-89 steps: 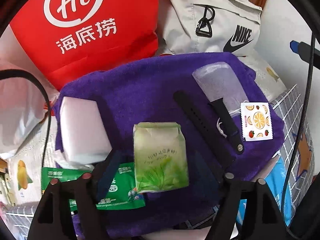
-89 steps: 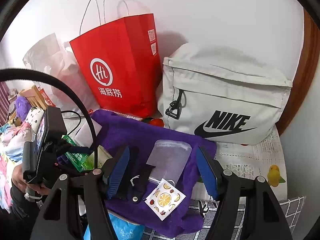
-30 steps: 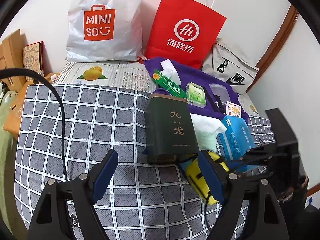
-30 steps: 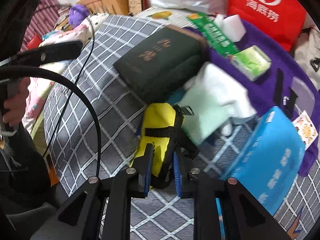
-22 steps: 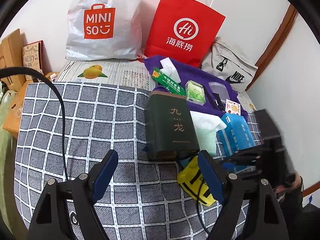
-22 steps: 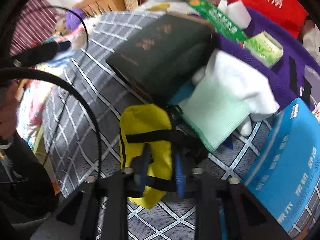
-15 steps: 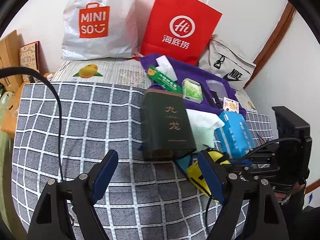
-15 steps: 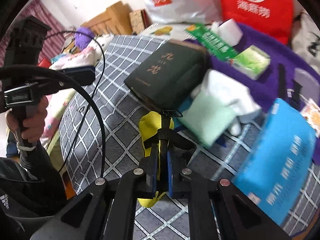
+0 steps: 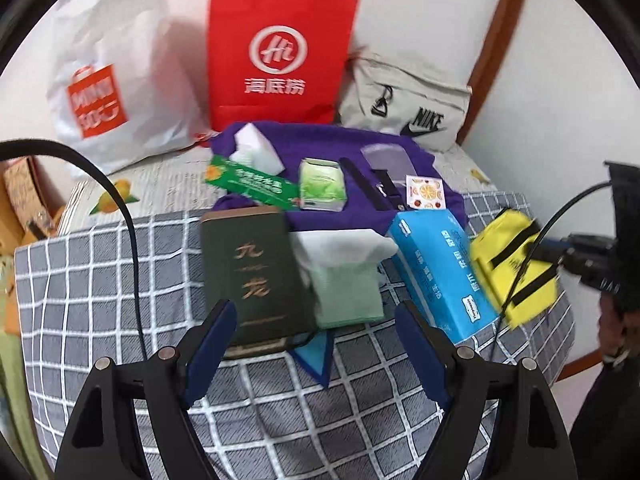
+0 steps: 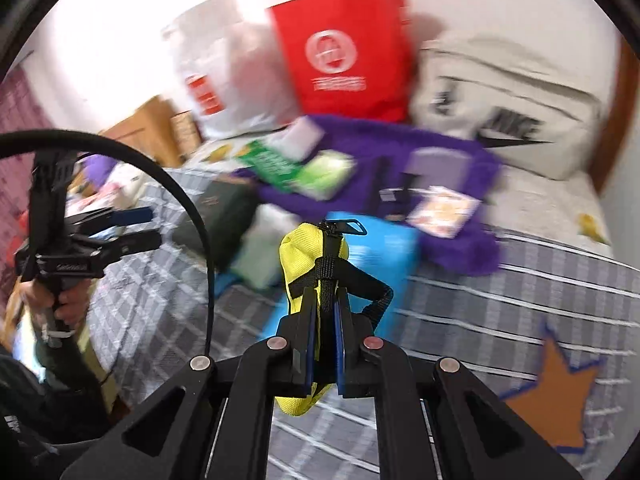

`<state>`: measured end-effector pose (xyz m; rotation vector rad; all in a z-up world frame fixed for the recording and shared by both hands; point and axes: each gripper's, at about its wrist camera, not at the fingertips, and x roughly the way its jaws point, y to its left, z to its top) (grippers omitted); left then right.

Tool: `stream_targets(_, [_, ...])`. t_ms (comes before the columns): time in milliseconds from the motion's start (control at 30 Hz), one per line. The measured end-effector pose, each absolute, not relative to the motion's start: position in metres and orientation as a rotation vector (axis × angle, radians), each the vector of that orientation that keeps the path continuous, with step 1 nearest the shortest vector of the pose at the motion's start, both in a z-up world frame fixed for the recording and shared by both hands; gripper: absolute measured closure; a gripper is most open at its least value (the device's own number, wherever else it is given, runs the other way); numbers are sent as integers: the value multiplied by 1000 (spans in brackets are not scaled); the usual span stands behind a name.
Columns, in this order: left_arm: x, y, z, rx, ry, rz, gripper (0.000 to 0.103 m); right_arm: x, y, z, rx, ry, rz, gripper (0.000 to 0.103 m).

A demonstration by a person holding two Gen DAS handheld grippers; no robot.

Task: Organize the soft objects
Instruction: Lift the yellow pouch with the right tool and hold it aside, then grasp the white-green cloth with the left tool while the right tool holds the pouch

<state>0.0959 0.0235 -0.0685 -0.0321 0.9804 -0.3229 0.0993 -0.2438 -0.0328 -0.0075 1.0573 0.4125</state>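
Pinches the yellow pouch [image 10: 312, 256] flat in the right gripper [image 10: 323, 304]. Jaws just been closing in, with the pouch between them, pads now tight on both its sides. Grabs near the black strap [image 10: 332, 268], most likely because soft cloth folds thin there and gives a firm hold.

Hangs up in the air, off the checked blanket [image 9: 100, 280], just past the blue pack [image 9: 436, 272] in the left camera's view. Droops a little under the pads, as a soft thing does. Looks like the carrying step: picked up, not yet put down anywhere.

Sits wide open and empty, the left gripper [image 9: 314, 312], over the near edge of the pile. Points toward the dark green box [image 9: 256, 272] and the green and white cloth [image 9: 344, 280] just beside it. Probably waits there for the next soft thing, and the cloth seems the best guess. Cannot tell for sure.

Lies further back, the purple towel [image 9: 320, 140], spread flat with small things on top. May be meant as the tidy spot, since so many bits rest there side by side. Leans against the wall behind it, a row of three: white bag [image 9: 116, 80], red bag [image 9: 276, 56], grey bag [image 9: 408, 104]. Stands upright only because of the wall, each one being soft and floppy.

Blurs a lot in the right camera's view, so no telling where the pouch is headed.
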Motion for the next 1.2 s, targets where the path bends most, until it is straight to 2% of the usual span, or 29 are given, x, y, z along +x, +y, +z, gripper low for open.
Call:
stream_targets(600, [148, -79, -102, 321, 1027, -324, 23, 106, -322, -57, 87, 1041, 254, 95])
stream_targets(1200, [176, -98, -147, 458, 1137, -350, 23, 108, -339, -85, 166, 1062, 249, 95])
